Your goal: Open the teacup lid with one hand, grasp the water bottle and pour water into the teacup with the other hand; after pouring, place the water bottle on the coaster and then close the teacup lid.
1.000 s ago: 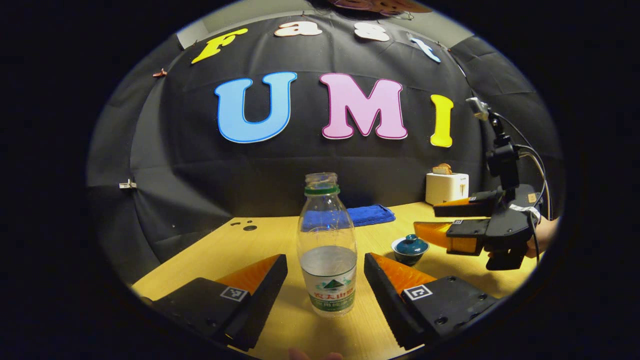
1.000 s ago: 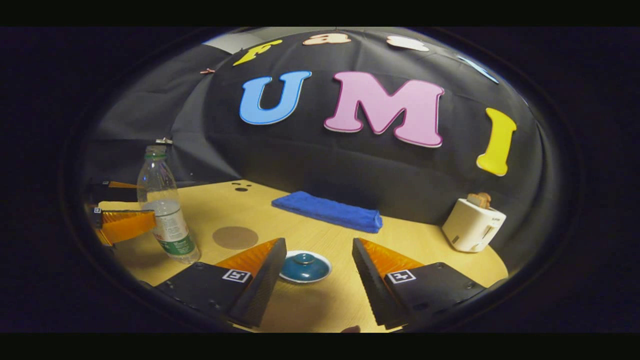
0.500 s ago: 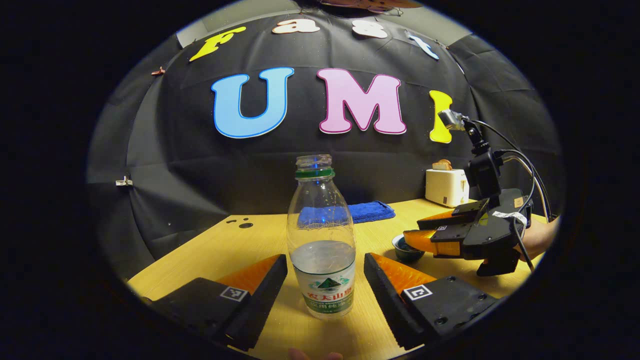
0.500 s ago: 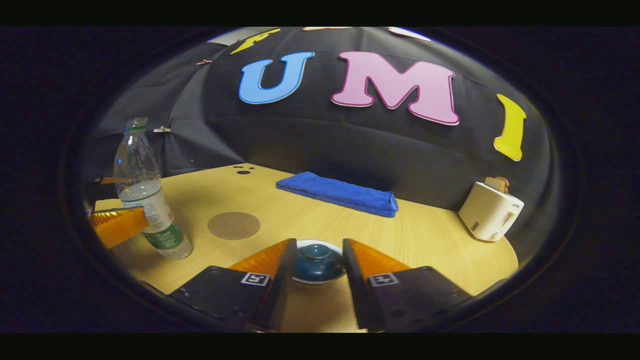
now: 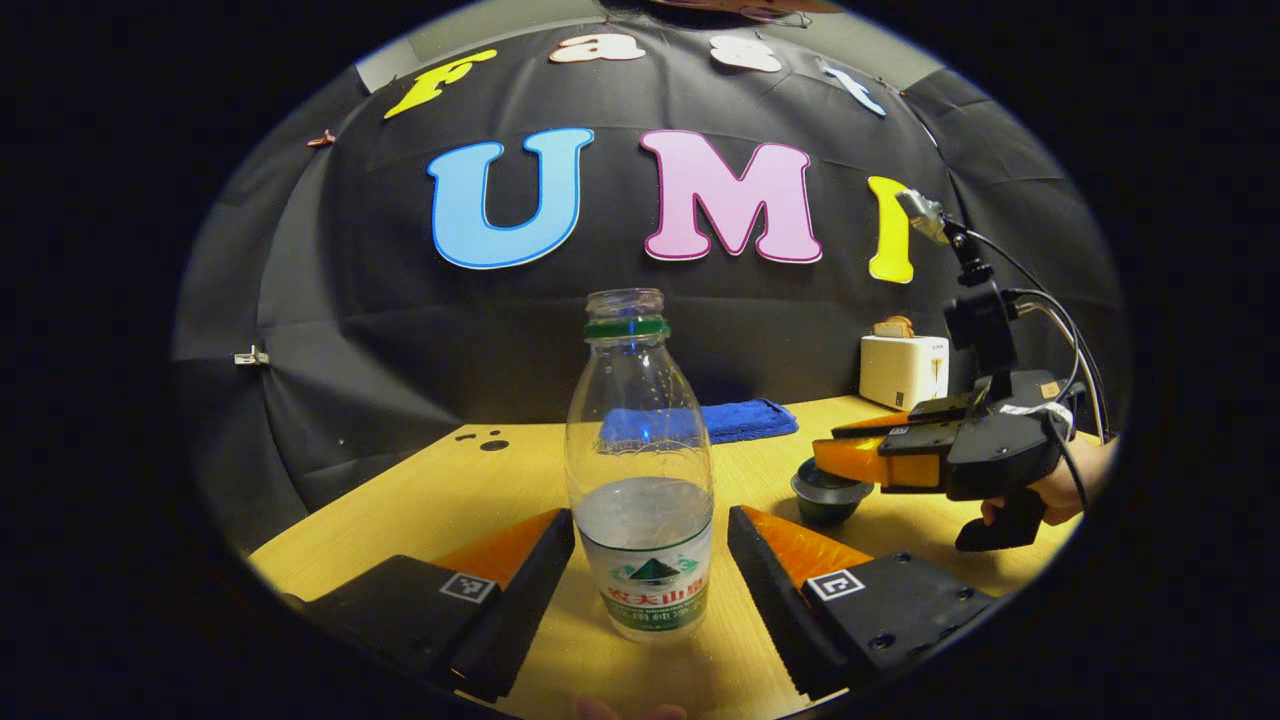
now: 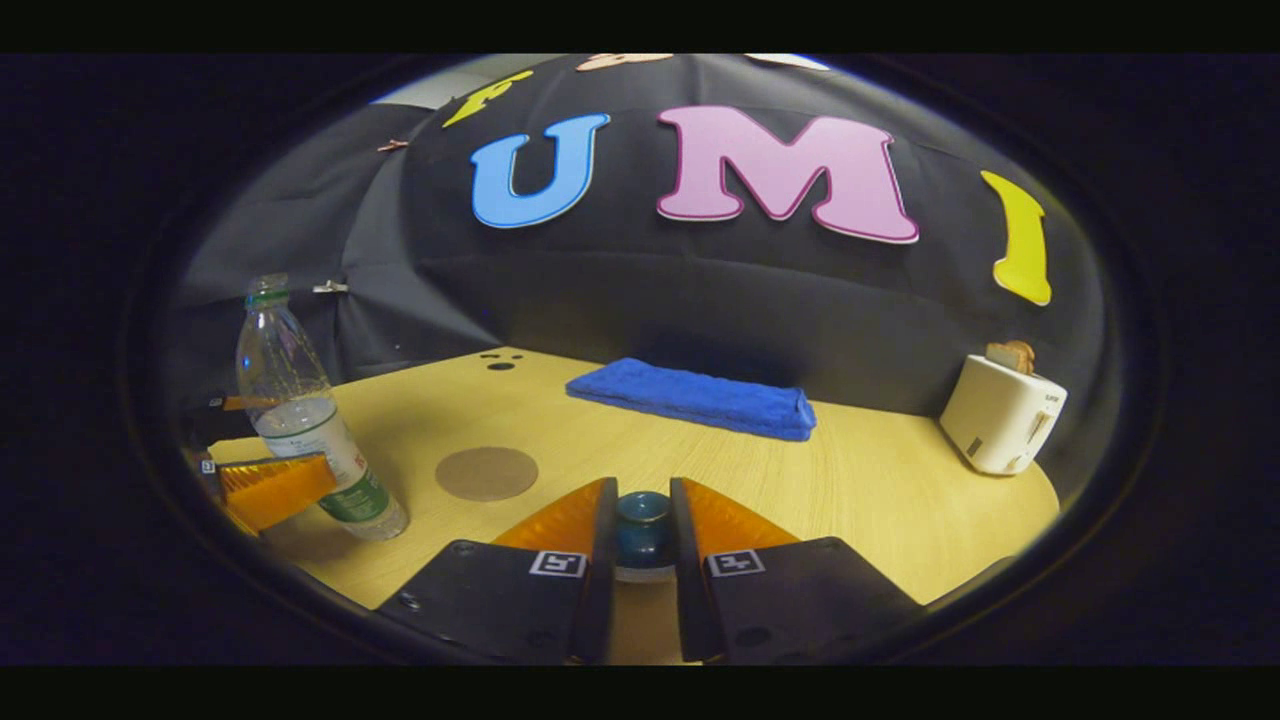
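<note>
A clear water bottle [image 5: 640, 480] with no cap and a green neck ring stands upright on the wooden table [image 5: 470, 490], partly filled. My left gripper [image 5: 650, 518] is open around its lower part, with a gap on each side. To the right sits the dark teal teacup [image 5: 826, 496], and my right gripper [image 5: 850, 458] is over its top. In the right gripper view my right gripper [image 6: 641, 535] is shut on the knob of the teal lid [image 6: 643, 528]. Whether the lid has left the cup I cannot tell. The bottle [image 6: 300, 420] stands at the left, beside the round brown coaster [image 6: 487, 473].
A folded blue towel [image 6: 700, 398] lies along the table's back edge. A white toaster [image 6: 1003, 415] with toast in it stands at the back right. A hand [image 5: 1065, 487] holds the right gripper near the table's right edge.
My right gripper came down over the teacup and its fingers closed from wide open onto the lid's knob. My left gripper stayed open around the bottle, barely moving.
</note>
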Demonstrator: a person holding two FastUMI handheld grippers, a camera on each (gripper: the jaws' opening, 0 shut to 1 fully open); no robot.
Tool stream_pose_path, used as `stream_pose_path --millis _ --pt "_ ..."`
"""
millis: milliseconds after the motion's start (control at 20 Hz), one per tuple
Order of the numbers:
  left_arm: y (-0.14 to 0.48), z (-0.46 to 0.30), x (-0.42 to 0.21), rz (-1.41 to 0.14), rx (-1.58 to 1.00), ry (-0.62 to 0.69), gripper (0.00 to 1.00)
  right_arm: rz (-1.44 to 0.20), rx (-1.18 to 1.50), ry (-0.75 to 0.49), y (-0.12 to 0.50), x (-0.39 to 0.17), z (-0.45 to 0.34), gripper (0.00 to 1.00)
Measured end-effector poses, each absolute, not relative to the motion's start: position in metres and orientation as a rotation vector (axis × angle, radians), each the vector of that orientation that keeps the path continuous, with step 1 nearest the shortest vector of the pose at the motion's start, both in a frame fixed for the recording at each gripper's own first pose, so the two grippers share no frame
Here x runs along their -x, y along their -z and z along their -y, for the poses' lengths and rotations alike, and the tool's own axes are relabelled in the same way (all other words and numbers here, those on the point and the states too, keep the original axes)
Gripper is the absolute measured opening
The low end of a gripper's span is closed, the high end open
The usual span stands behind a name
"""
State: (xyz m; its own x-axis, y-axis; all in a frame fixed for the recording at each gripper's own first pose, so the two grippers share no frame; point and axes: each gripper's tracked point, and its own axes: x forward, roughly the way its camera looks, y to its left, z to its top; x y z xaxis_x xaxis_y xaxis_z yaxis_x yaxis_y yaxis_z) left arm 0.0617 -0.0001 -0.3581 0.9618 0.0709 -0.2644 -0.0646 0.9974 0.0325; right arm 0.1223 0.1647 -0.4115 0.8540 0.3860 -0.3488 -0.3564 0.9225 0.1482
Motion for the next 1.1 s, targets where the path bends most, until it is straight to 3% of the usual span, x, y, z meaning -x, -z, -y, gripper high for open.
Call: stream_pose_path --millis 200,250,300,400,450,600,1000,1100 --pt "0.360 -0.002 -0.068 -0.268 -0.039 -0.077 0.97 -0.349 -0.091 -0.366 0.396 -0.121 -0.147 0.29" --pt "0.360 -0.003 -0.069 -0.273 -0.036 -0.081 0.96 -0.341 -0.094 -0.358 0.392 -0.121 -0.141 0.24" --pt "0.361 -0.004 -0.069 -0.274 -0.029 -0.087 0.94 -0.335 -0.096 -0.353 0.389 -0.121 -0.136 0.29" --pt "0.364 -0.004 -0.069 -0.283 -0.015 -0.094 0.89 -0.336 -0.096 -0.338 0.388 -0.118 -0.123 0.24" --pt "0.366 -0.003 -0.068 -0.291 -0.018 -0.090 0.88 -0.338 -0.094 -0.325 0.387 -0.117 -0.116 0.29" --pt "0.367 0.001 -0.070 -0.293 -0.050 -0.078 0.80 -0.337 -0.096 -0.281 0.388 -0.113 -0.092 0.29" --pt "0.371 -0.012 -0.092 -0.423 -0.366 -0.063 0.76 -0.335 -0.078 -0.200 0.393 -0.100 -0.033 0.34" --pt "0.373 -0.018 -0.098 -0.461 -0.508 -0.059 0.76 -0.333 -0.078 -0.193 0.393 -0.097 -0.022 0.27"
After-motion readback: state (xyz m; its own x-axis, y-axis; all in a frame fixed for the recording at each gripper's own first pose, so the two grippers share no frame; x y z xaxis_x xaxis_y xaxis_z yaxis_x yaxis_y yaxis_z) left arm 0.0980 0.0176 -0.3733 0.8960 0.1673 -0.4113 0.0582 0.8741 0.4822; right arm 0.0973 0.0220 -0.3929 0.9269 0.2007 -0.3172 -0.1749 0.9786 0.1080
